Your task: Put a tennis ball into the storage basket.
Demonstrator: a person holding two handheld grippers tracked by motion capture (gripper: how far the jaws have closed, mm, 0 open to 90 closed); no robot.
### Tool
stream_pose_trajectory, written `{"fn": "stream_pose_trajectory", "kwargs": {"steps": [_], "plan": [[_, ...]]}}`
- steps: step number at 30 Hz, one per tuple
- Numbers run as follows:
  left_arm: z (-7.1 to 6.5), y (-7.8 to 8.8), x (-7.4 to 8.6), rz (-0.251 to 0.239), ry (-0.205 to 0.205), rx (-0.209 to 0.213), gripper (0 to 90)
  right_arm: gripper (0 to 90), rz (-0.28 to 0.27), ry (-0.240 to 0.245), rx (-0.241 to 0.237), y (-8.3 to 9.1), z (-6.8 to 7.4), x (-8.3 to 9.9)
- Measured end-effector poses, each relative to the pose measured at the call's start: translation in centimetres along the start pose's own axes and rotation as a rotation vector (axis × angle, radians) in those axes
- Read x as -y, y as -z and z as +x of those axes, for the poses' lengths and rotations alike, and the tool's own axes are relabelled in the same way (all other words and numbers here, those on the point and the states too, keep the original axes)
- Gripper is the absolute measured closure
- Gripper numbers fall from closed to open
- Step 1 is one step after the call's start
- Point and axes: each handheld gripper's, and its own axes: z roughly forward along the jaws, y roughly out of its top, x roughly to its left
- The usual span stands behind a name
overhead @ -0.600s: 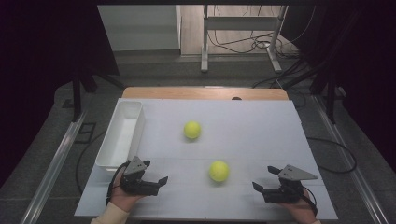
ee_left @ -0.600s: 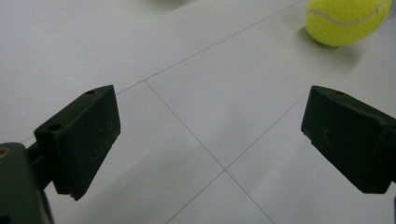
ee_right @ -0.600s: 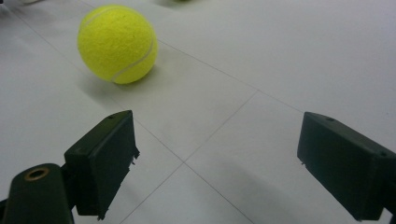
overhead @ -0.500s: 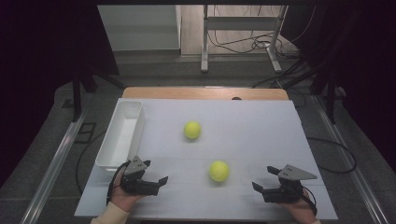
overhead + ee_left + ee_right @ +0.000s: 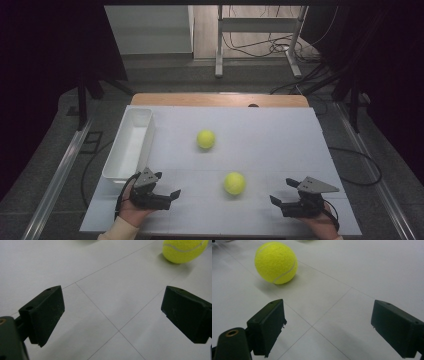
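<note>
on the white bench (image 5: 280,150), the near tennis ball (image 5: 234,183) is seen lying between the left claw (image 5: 167,189) and the right claw (image 5: 282,192), both held wide with nothing between their jaws.

My left gripper (image 5: 167,189): black blocky jaws, scuffed pads, grey triangular plate, black cable; cream sleeve (image 5: 119,231) behind.

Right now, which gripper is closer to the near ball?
Right, narrowly. The right gripper sits right of the near ball; the left gripper sits farther off on its left.
</note>
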Motion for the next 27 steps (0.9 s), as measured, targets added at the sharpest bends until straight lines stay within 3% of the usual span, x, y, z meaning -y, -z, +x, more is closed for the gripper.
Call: {"fn": "stream_pose_trajectory", "kwargs": {"steps": [22, 27], "plan": [[-0.5, 0.2, -0.8, -0.018, -0.014, 0.007, 6.4, 12.6, 0.024, -0.001, 0.007, -0.2, 0.1, 0.0], [-0.8, 0.2, -1.2, -0.011, -0.037, 0.016, 6.4, 12.8, 0.026, -0.002, 0.006, -0.2, 0.2, 0.0]]}}
